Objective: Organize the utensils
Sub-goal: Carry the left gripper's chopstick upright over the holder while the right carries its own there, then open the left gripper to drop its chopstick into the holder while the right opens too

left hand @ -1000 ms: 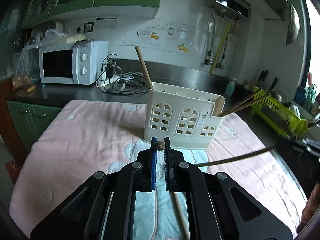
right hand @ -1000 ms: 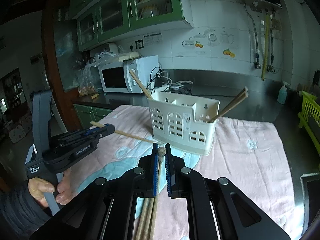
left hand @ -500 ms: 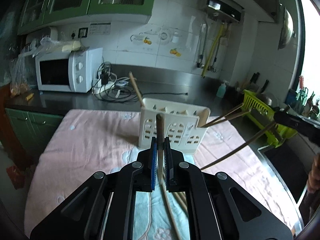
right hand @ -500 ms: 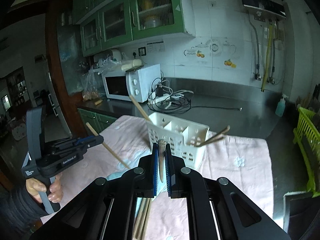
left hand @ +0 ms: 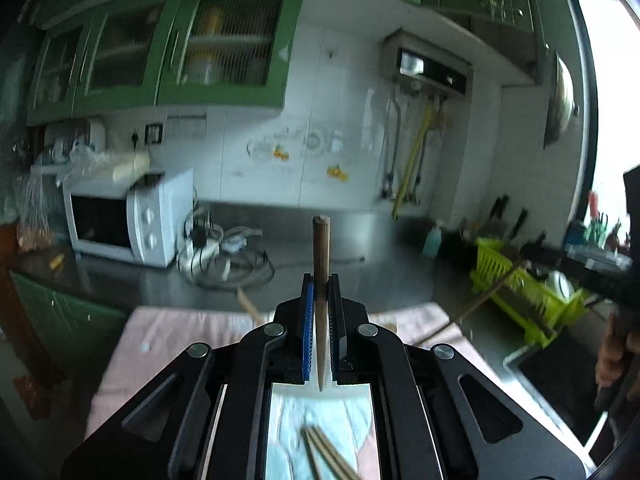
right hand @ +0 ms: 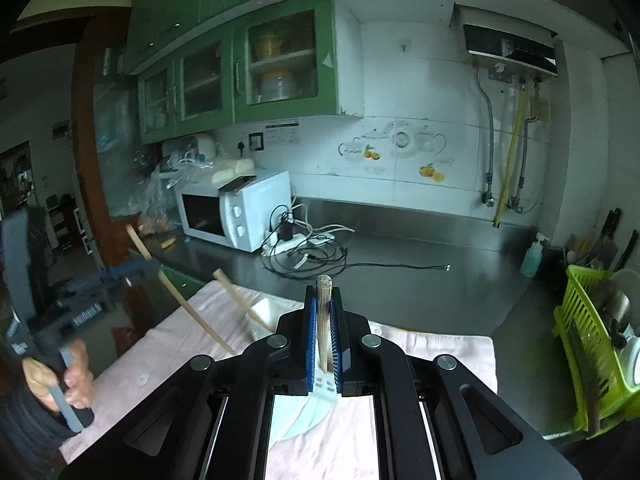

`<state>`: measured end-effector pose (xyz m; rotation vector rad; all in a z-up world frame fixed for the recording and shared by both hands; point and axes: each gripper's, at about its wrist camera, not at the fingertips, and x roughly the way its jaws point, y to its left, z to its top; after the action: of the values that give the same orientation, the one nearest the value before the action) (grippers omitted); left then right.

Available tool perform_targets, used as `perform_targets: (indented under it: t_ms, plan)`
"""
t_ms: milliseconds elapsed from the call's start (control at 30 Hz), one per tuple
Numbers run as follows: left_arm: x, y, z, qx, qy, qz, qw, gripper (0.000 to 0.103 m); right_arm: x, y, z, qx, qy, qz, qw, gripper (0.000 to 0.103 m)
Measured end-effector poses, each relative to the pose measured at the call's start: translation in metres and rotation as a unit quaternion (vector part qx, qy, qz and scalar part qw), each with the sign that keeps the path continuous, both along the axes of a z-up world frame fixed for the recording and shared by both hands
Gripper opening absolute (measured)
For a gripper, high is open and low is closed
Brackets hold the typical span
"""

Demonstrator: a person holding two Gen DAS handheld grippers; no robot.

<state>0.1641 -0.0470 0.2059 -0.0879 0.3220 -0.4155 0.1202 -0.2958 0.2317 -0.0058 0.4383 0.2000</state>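
Both claws are clamped tight, left gripper [left hand: 320,312] and right gripper [right hand: 323,316] each pinching one chopstick [left hand: 321,264] upright (points down), next tipping them into the holder [right hand: 262,312] at eleven o'clock.

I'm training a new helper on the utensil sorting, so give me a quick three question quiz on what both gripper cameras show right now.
1. True or false: the left gripper is empty.
2. What does the right gripper hold? A) spoon B) wooden chopstick C) fork
3. Which white appliance stands on the counter beside the tangled cables?

Key: 1 false, it is shut on a brown chopstick. 2 B. 3 The microwave oven.
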Motion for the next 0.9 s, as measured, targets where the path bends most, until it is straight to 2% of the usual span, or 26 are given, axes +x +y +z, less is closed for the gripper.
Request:
perform_targets:
  t_ms: [167,300,533,767,900]
  plan:
    - [0.028,-0.009,0.022,-0.004,-0.028,0.019,0.9994,0.005,0.03,-0.002,-0.011,0.0,0.011,-0.006,1.0,0.007]
    - [0.054,-0.016,0.021,-0.005,-0.031,0.031,0.999,0.005,0.05,-0.004,-0.026,-0.001,0.022,-0.006,1.0,0.007]
    - [0.096,-0.018,-0.013,-0.01,0.017,0.05,0.9985,0.005,0.073,-0.005,-0.05,0.002,0.046,-0.004,0.999,0.007]
    - [0.117,-0.016,-0.044,-0.005,0.067,0.048,0.9966,0.006,0.076,-0.004,-0.058,-0.004,0.051,-0.009,0.999,0.008]
    - [0.113,-0.018,-0.044,0.001,0.063,0.041,0.9971,0.009,0.068,-0.007,-0.052,-0.004,0.038,-0.016,0.999,0.025]
